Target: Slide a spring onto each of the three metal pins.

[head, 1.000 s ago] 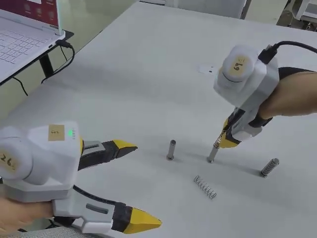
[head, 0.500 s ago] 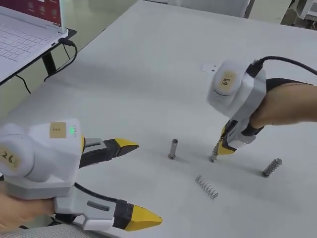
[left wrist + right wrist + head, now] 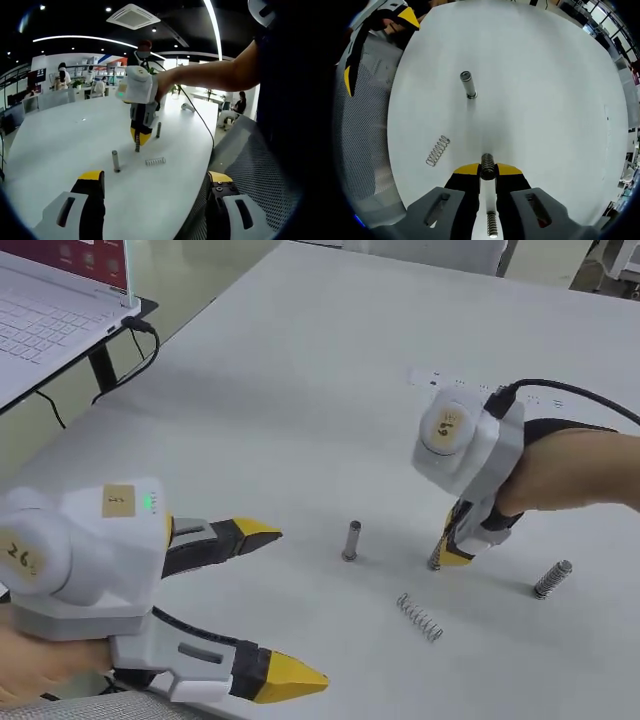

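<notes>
My right gripper points down at the middle pin, shut on a spring that sits around that pin. In the right gripper view the yellow jaws pinch the spring's top from both sides. A bare pin stands upright to its left, with a loose spring lying flat in front. At the right, a third pin wears a spring. My left gripper hovers open at the near left, holding nothing. From the left gripper view the right gripper, bare pin and loose spring lie ahead.
An open laptop sits on a side stand at the far left, its cable hanging by the table edge. The white table stretches away behind the pins. A black cable trails from the right gripper.
The right gripper has moved down with the spring, so less of the middle pin shows beneath its jaws. The left gripper has stayed open in place.
</notes>
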The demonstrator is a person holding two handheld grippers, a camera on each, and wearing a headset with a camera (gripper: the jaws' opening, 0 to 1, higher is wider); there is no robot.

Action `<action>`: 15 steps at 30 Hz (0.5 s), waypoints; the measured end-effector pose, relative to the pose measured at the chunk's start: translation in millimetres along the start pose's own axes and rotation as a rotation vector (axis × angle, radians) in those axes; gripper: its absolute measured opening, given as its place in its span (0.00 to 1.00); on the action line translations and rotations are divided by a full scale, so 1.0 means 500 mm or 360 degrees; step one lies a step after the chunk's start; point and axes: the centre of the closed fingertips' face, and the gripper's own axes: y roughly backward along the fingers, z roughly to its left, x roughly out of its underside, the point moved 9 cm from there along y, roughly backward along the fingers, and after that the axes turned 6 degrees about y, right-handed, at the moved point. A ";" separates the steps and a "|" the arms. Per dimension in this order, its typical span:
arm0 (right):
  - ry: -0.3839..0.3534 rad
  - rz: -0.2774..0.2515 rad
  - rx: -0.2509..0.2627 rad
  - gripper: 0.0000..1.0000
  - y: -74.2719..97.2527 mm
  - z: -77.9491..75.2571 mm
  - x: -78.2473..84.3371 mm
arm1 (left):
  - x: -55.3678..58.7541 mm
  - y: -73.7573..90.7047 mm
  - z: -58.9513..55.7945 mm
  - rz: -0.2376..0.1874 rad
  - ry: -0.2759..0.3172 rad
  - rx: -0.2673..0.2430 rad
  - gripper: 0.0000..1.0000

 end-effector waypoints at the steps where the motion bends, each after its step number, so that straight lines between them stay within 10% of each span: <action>1: 0.0002 0.0002 -0.0002 0.09 -0.001 0.001 0.001 | 0.000 0.000 0.000 0.0001 -0.0001 0.0000 0.80; 15: -0.0019 -0.0015 -0.0011 0.11 -0.012 0.004 0.007 | -0.003 -0.001 -0.005 -0.0005 0.0004 -0.0002 0.78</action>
